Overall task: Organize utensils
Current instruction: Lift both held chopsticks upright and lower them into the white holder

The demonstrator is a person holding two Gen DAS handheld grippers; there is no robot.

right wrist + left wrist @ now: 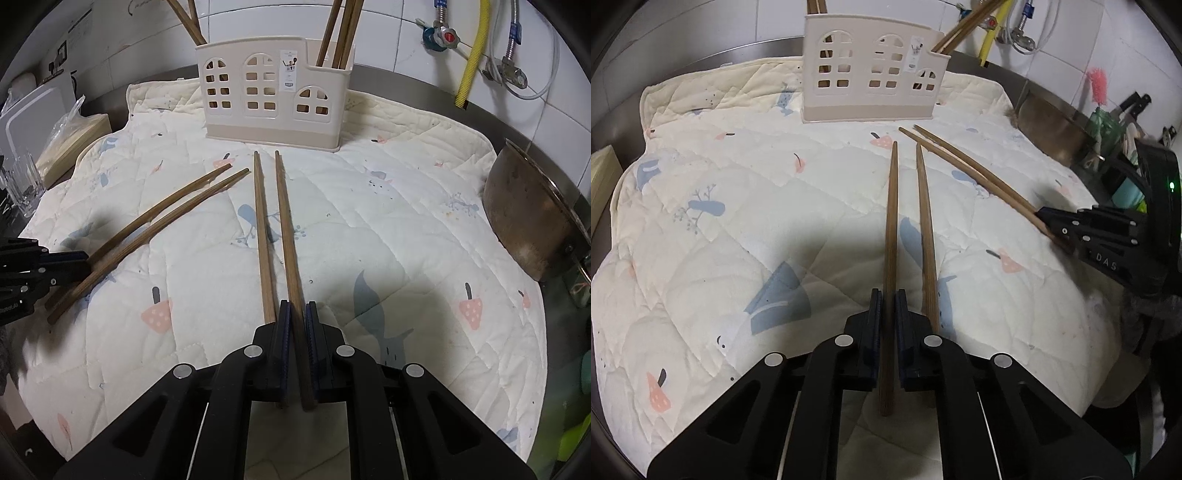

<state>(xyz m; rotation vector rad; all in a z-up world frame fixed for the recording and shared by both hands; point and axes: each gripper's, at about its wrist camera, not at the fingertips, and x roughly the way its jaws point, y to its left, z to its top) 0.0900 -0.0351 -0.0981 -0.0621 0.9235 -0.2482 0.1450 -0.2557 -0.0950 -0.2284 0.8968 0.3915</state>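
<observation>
A beige house-shaped utensil holder (871,74) (273,96) stands at the far edge of the quilted mat (738,229) with several chopsticks upright in it. My left gripper (888,295) (74,262) is shut on one brown chopstick (892,206). A second chopstick (925,229) runs under its right finger; whether that one is gripped is unclear. My right gripper (297,306) (1049,225) is shut on a chopstick (286,221), and its mate (262,229) passes under the left finger. Both pairs point toward the holder, their tips short of it.
A metal bowl (528,221) leans at the mat's right edge. A glass (22,184) and a bagged box (74,136) sit off the left side. Pipes and a yellow hose (476,48) hang on the tiled wall behind.
</observation>
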